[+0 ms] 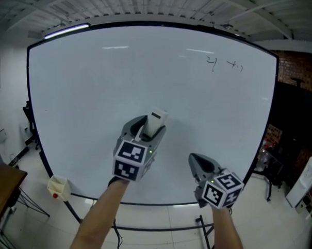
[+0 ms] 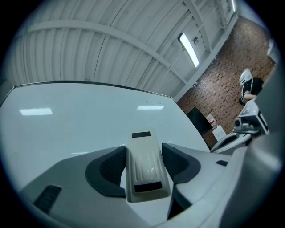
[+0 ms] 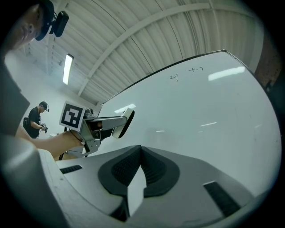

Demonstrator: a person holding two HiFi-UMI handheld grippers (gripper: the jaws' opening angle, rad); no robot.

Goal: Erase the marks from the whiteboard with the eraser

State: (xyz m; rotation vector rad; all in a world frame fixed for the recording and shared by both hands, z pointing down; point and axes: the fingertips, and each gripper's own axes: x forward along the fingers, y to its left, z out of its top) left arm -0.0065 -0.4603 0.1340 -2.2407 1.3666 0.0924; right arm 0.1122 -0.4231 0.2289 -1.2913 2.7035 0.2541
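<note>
Head view: one eraser, one whiteboard

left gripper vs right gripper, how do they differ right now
The left gripper has jaws shut on the eraser; the right gripper has jaws shut on nothing. The left gripper is higher in front of the whiteboard; the right gripper sits lower, to its right. Both point toward it.
</note>
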